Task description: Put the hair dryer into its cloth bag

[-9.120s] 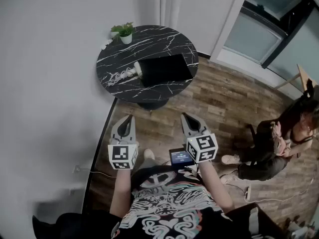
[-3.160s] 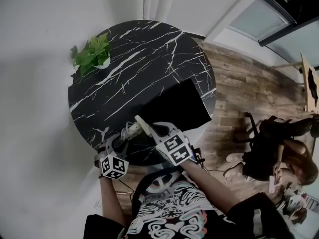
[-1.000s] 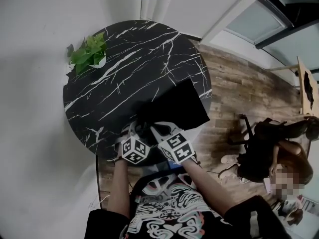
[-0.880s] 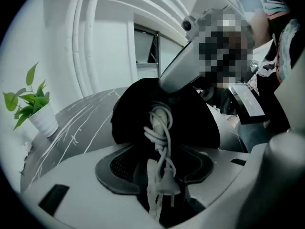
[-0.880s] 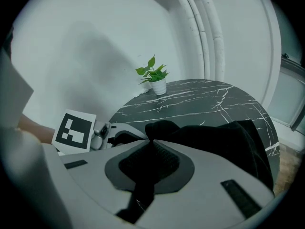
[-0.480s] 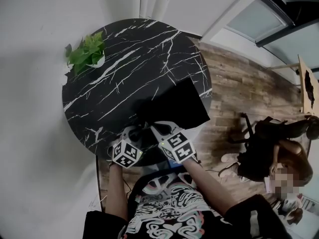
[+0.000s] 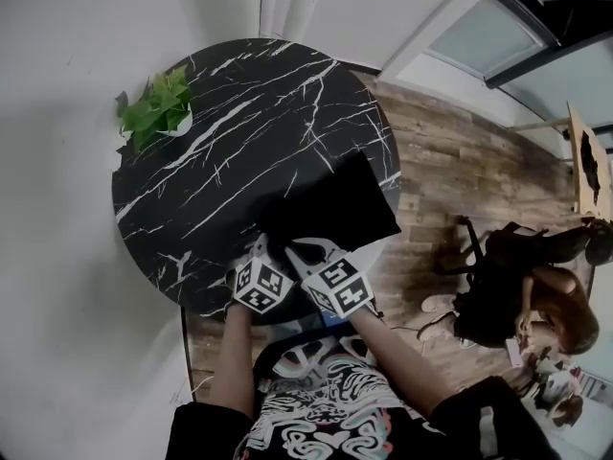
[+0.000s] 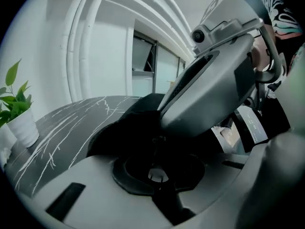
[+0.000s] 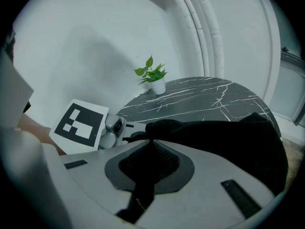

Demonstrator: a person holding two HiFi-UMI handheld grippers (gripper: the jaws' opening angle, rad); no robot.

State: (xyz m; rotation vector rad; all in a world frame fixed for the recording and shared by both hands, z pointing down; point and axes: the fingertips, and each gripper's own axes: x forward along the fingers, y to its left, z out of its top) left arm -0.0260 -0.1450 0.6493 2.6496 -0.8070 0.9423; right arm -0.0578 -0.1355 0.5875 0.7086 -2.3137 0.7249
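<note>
Two grippers meet at the near edge of the round marble table (image 7: pixel 239 113), both at the mouth of the black cloth bag (image 7: pixel 335 204), which lies flat toward the table's near right edge. The right gripper (image 7: pixel 295 252) is clenched on the bag's rim. Just beside it, the left gripper (image 7: pixel 261 250) has just been closing its jaws and pinches black cloth too. The hair dryer itself is out of sight. A potted plant (image 7: pixel 153 111) stands at the far left edge.

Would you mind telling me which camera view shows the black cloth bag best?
The head view: the cloth bag shows nearly its whole outline on the table. The left gripper view gives only bunched dark fabric; the right gripper view shows it foreshortened, from low down.
</note>
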